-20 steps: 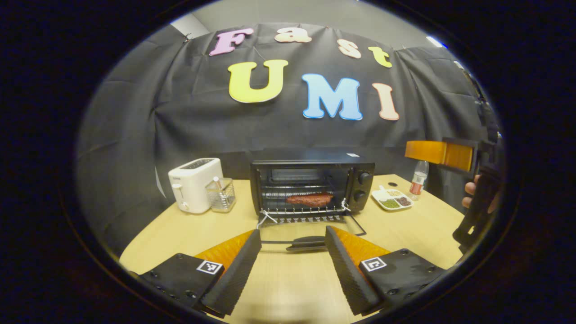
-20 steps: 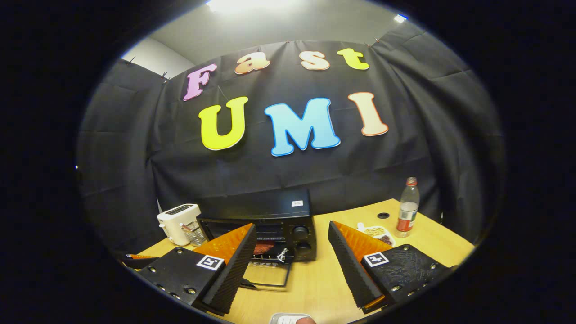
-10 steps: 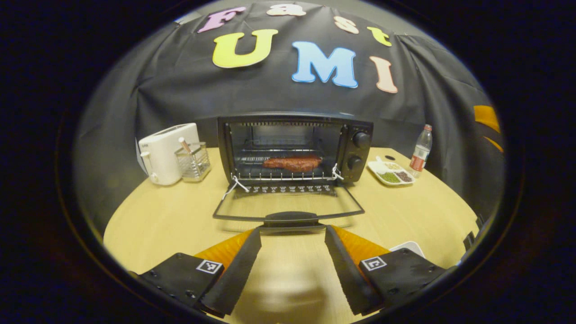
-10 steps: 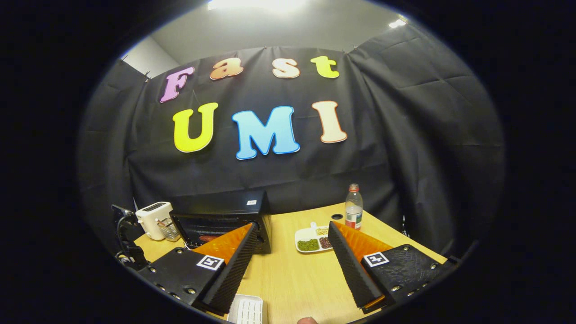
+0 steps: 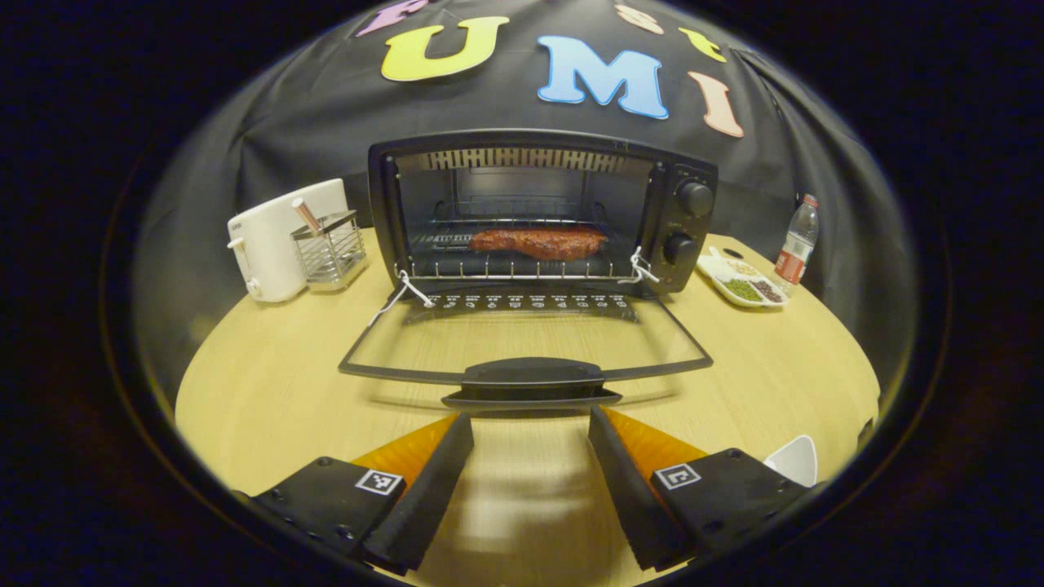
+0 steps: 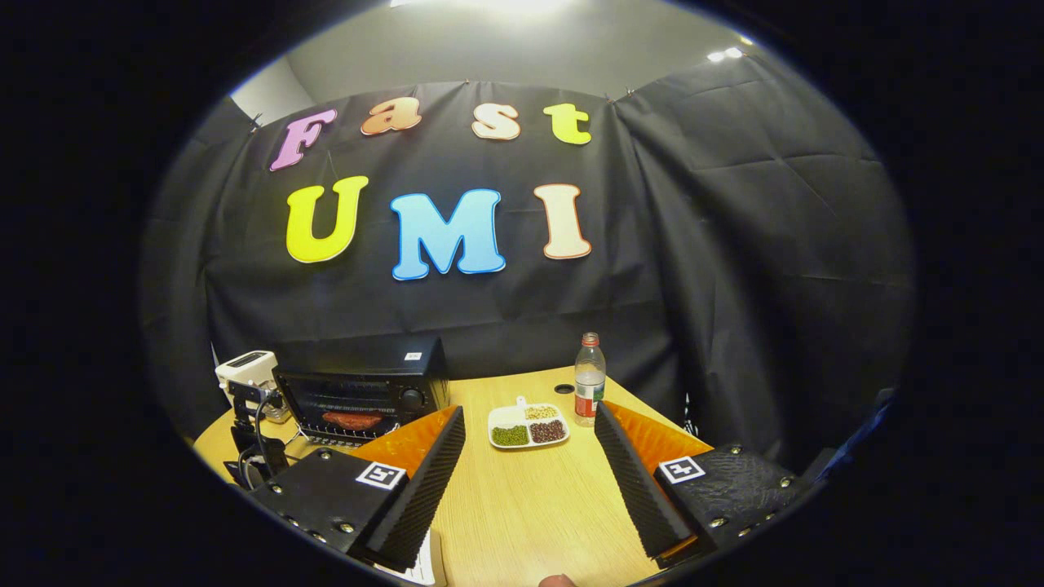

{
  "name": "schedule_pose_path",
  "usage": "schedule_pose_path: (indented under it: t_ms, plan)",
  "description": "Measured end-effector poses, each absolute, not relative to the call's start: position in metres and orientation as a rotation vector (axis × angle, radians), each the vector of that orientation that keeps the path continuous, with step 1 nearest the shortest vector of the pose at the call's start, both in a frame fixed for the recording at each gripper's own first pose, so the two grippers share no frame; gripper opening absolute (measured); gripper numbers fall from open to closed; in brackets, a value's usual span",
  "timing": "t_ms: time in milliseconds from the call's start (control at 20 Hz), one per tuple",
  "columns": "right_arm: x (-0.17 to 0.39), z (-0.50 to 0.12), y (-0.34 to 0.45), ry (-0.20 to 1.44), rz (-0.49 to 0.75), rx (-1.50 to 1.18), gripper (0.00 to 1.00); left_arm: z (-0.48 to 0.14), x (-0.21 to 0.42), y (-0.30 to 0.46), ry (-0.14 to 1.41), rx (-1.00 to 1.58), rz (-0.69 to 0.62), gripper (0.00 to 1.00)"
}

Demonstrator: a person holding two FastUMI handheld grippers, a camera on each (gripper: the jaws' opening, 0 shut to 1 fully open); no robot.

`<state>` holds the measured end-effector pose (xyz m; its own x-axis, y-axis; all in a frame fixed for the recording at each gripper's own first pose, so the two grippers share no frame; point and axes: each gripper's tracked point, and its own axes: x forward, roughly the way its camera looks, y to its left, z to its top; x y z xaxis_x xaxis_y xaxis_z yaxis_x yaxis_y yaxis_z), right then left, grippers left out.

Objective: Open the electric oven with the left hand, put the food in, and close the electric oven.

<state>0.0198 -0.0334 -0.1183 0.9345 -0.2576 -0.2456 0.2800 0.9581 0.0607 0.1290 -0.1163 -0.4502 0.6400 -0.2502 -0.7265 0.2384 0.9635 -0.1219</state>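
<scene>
In the left gripper view, the electric oven (image 5: 542, 212) is seen straight ahead on the table (image 5: 269, 383), its glass door (image 5: 526, 342) folded down flat toward the camera. The food (image 5: 538, 242), a reddish-brown slab, is already laid on the rack inside. The door's handle (image 5: 532, 373) is stretched crosswise, just beyond the tips of the left claw (image 5: 530, 473), which is held wide and empty. The handle is judged best lifted from below by this nearer claw. In the right gripper view, the right claw (image 6: 530, 481) is also spread wide and empty, well apart from the oven, which is seen off to its left.
</scene>
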Motion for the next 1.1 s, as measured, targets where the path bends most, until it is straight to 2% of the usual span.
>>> schedule_pose_path:
  t_ms: [100, 150, 250, 300, 350, 450, 600, 650, 700, 750, 800, 850, 900, 950, 1100]
  plan:
    - [0.017, -0.121, -0.032, 0.251, -0.273, 0.091, 0.97, -0.457, 0.134, -0.120, 0.835, -0.009, -0.281, 0.96]
    - [0.016, -0.122, -0.030, 0.254, -0.271, 0.091, 0.97, -0.459, 0.132, -0.121, 0.838, -0.009, -0.282, 1.00]
    - [0.018, -0.122, -0.025, 0.253, -0.260, 0.090, 0.97, -0.459, 0.133, -0.121, 0.824, 0.004, -0.282, 0.96]
    - [0.019, -0.123, -0.021, 0.256, -0.249, 0.087, 0.97, -0.458, 0.133, -0.121, 0.816, 0.016, -0.282, 1.00]
    - [0.021, -0.124, -0.018, 0.258, -0.236, 0.086, 0.97, -0.458, 0.133, -0.121, 0.809, 0.022, -0.280, 0.96]
    - [0.025, -0.123, -0.010, 0.257, -0.210, 0.081, 0.97, -0.455, 0.133, -0.121, 0.807, 0.022, -0.278, 0.96]
    - [0.030, -0.120, -0.001, 0.249, -0.176, 0.078, 0.97, -0.438, 0.135, -0.120, 0.771, 0.017, -0.277, 0.96]
    - [0.032, -0.122, 0.001, 0.251, -0.166, 0.081, 0.97, -0.430, 0.136, -0.120, 0.749, 0.018, -0.278, 1.00]
    - [0.033, -0.123, 0.005, 0.254, -0.154, 0.085, 0.97, -0.422, 0.139, -0.119, 0.730, 0.014, -0.279, 1.00]
    - [0.033, -0.125, 0.009, 0.259, -0.144, 0.088, 0.97, -0.415, 0.141, -0.119, 0.717, 0.001, -0.278, 0.96]
    - [0.033, -0.126, 0.011, 0.263, -0.136, 0.089, 0.97, -0.408, 0.145, -0.119, 0.708, -0.020, -0.274, 1.00]
    - [0.034, -0.128, 0.014, 0.265, -0.129, 0.091, 0.97, -0.402, 0.151, -0.119, 0.702, -0.040, -0.268, 1.00]
    - [0.036, -0.128, 0.016, 0.268, -0.122, 0.092, 0.97, -0.397, 0.157, -0.120, 0.699, -0.055, -0.264, 0.96]
    - [0.036, -0.129, 0.017, 0.269, -0.117, 0.093, 0.97, -0.394, 0.160, -0.121, 0.690, -0.062, -0.262, 1.00]
    - [0.039, -0.128, 0.018, 0.269, -0.112, 0.092, 0.97, -0.379, 0.167, -0.123, 0.649, -0.038, -0.277, 0.96]
